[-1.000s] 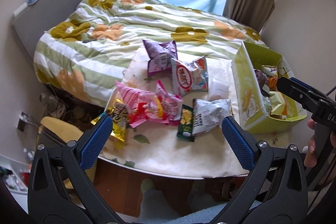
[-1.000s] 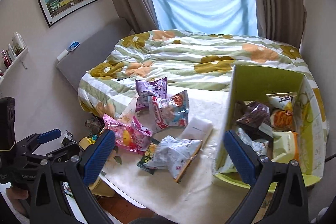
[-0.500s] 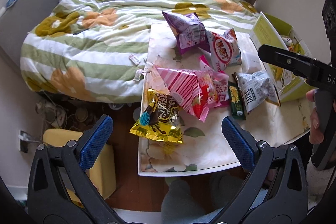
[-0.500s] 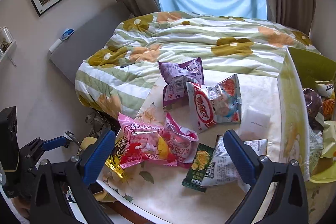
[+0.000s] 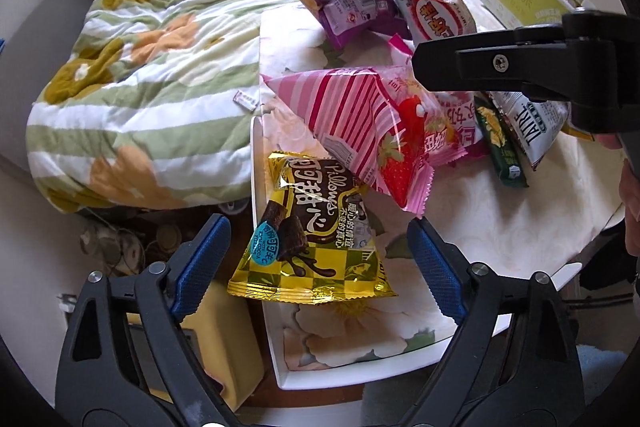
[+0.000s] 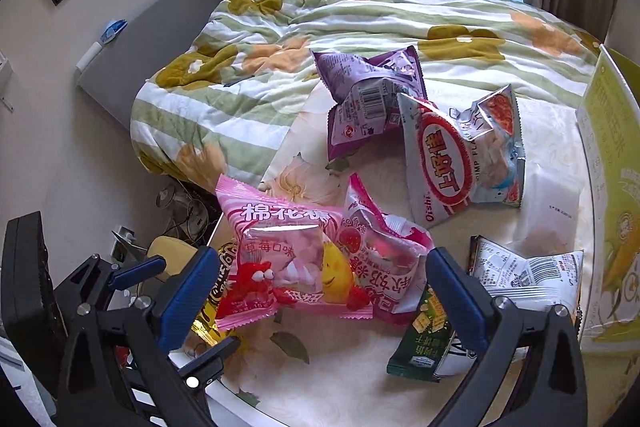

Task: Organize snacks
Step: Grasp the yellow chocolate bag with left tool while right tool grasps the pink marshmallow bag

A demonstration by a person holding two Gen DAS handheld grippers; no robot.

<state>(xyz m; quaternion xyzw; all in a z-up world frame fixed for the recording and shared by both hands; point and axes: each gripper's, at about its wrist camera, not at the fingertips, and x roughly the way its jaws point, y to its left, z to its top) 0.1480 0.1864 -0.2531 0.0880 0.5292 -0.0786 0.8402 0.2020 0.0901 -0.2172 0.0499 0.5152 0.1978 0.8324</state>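
Snack bags lie on a table with a floral cloth (image 5: 520, 227). My left gripper (image 5: 318, 251) is open, its fingers either side of a yellow chocolate pillow bag (image 5: 312, 239) at the table's left edge, not closed on it. My right gripper (image 6: 316, 287) is open above a pink marshmallow bag (image 6: 280, 259), which also shows in the left wrist view (image 5: 368, 123). Further back lie a purple bag (image 6: 368, 95) and a white Oishi shrimp bag (image 6: 460, 155). A green packet (image 6: 424, 339) and a white bag (image 6: 528, 275) lie at the right.
A yellow-green cardboard box (image 6: 612, 187) stands at the table's right. A bed with a flowered quilt (image 6: 320, 39) adjoins the table's far side. A yellow stool (image 5: 224, 339) and cables sit on the floor at the left. The right gripper crosses the left wrist view (image 5: 500, 63).
Both grippers have moved left and down toward the snacks. The left one now frames the yellow bag; the right one has left the box and hangs over the pink bag.
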